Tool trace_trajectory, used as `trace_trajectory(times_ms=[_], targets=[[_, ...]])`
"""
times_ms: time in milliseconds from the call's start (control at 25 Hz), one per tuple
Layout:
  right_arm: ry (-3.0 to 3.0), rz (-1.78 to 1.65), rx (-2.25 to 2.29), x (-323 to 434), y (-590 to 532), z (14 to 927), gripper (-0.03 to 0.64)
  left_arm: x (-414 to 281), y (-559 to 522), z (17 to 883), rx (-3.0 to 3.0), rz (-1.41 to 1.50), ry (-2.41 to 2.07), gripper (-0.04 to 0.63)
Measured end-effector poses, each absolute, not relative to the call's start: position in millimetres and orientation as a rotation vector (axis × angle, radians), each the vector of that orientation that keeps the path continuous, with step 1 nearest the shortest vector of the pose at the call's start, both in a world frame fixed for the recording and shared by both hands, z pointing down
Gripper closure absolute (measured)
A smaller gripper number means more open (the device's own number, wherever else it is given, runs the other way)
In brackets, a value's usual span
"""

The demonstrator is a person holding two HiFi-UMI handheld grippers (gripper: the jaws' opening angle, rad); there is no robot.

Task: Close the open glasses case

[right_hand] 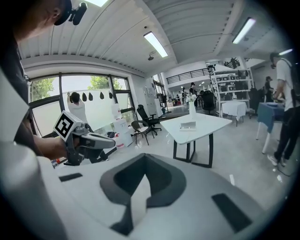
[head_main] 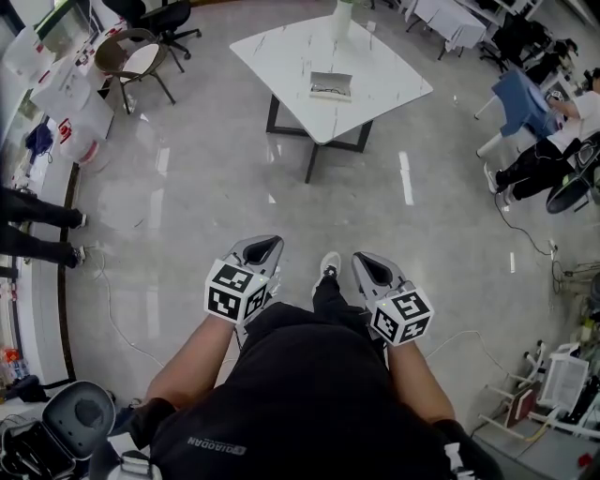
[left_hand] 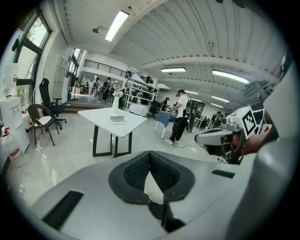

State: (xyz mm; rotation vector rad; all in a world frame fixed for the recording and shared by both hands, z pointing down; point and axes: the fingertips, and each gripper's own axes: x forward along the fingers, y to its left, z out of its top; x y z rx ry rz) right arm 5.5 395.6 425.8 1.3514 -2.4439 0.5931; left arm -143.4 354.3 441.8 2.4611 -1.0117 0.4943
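The open glasses case [head_main: 331,86] lies on a white table [head_main: 281,47] several steps ahead of me, a dark pair of glasses showing inside it. It is small in the left gripper view [left_hand: 118,120] and in the right gripper view [right_hand: 188,124]. Both grippers are held at waist height above the floor, far from the case. My left gripper [head_main: 262,248] is shut with nothing in it, its pads meeting at the tips [left_hand: 150,154]. My right gripper [head_main: 367,262] is likewise shut and empty [right_hand: 144,158]. Each gripper shows in the other's view.
A white vase [head_main: 343,17] stands at the table's far edge. A brown chair [head_main: 131,58] and an office chair [head_main: 169,21] stand to the left. A seated person [head_main: 548,131] is at right, and legs [head_main: 37,230] show at left. Cables [head_main: 112,309] trail over the grey floor.
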Motion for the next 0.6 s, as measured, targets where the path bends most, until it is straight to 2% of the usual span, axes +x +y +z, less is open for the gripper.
trace_trajectory(times_ms=[600], targets=[[-2.499, 0.573, 1.348, 32, 332, 420, 0.615, -116, 307, 444, 2.451, 0.508, -1.039, 0.591]])
